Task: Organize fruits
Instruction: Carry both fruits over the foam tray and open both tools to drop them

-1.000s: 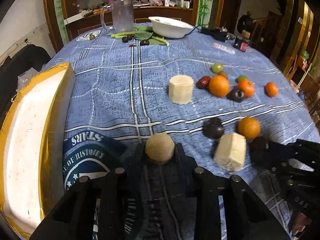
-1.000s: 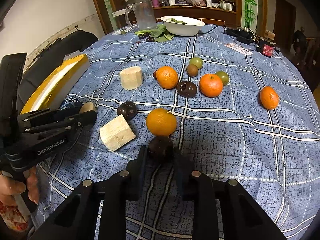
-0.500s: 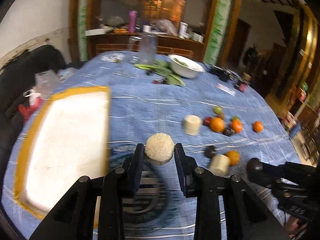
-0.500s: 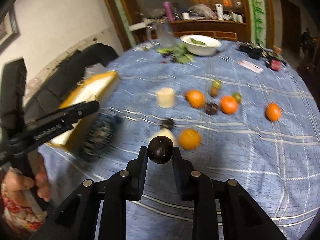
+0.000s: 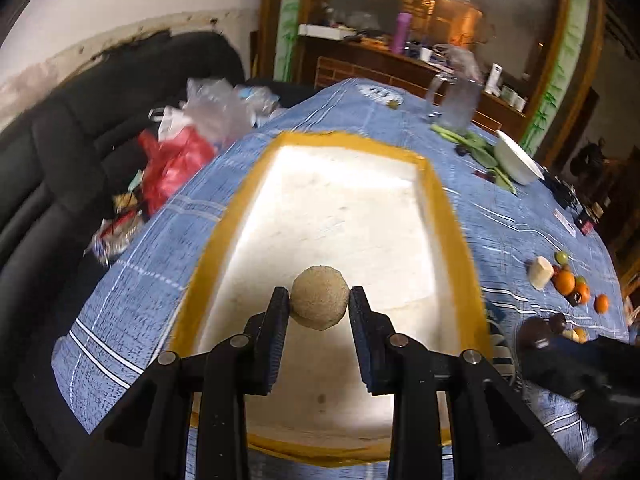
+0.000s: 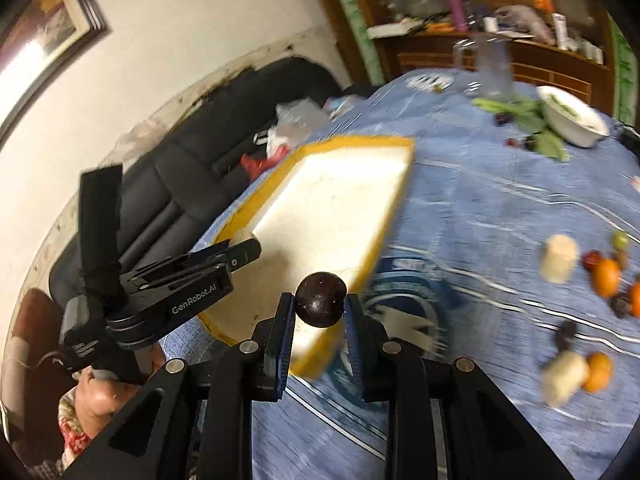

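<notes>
My left gripper (image 5: 319, 305) is shut on a round tan rough-skinned fruit (image 5: 319, 300) and holds it above the white tray with a yellow rim (image 5: 452, 216). My right gripper (image 6: 320, 307) is shut on a dark purple round fruit (image 6: 321, 298), held above the tray's near right corner (image 6: 384, 216). The left gripper also shows in the right wrist view (image 6: 240, 254), over the tray's left side. Oranges (image 6: 606, 277), dark fruits (image 6: 566, 334), small green fruits (image 6: 621, 239) and pale cut chunks (image 6: 560, 258) lie on the blue tablecloth to the right.
A white bowl (image 6: 574, 118), green leaves (image 6: 520, 110) and a clear jug (image 6: 490, 66) stand at the table's far side. A black sofa with plastic bags (image 5: 180, 152) lies left of the table. A round printed emblem (image 6: 416, 308) lies beside the tray.
Both grippers have swung left with their fruits, from over the fruit group to over the tray. The tray now fills the left wrist view.
</notes>
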`<state>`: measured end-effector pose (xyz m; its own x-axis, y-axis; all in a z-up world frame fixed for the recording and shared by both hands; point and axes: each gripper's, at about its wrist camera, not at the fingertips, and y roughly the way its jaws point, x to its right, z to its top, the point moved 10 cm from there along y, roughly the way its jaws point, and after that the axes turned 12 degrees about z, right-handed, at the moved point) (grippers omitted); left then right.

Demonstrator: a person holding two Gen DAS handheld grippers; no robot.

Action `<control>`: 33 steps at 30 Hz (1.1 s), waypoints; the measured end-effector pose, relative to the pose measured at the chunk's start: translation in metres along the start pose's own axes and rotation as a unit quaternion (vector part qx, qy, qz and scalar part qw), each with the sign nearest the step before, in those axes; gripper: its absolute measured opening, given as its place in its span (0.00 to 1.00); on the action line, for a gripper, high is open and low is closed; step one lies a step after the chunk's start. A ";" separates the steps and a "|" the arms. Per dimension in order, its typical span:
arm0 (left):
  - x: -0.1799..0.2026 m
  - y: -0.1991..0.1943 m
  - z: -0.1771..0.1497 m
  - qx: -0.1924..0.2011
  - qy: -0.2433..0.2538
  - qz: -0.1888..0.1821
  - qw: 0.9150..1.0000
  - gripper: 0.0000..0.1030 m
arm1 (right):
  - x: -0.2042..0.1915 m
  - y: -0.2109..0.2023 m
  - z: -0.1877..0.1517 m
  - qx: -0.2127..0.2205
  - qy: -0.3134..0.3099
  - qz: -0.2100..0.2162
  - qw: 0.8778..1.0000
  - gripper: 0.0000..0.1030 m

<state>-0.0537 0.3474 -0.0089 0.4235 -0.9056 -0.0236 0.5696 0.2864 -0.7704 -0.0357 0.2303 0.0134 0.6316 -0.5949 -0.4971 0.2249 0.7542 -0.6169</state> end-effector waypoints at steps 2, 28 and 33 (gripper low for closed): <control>-0.009 0.005 -0.001 -0.007 -0.015 -0.009 1.000 0.29 | -0.008 0.025 0.000 -0.018 -0.003 0.004 1.000 0.26; 0.045 -0.105 0.007 0.144 0.034 0.025 0.989 0.91 | 0.029 -0.082 -0.004 0.088 0.038 -0.096 0.991 0.64; 0.073 -0.128 0.003 0.173 0.057 0.007 0.983 0.91 | 0.067 -0.128 -0.022 0.132 0.087 -0.128 0.979 0.66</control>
<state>-0.0937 0.2449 0.0900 0.3634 -0.9241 -0.1186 0.7784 0.3711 -0.5063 -0.0389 0.0876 0.0460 0.3989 -0.7950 -0.4570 0.5583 0.6059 -0.5667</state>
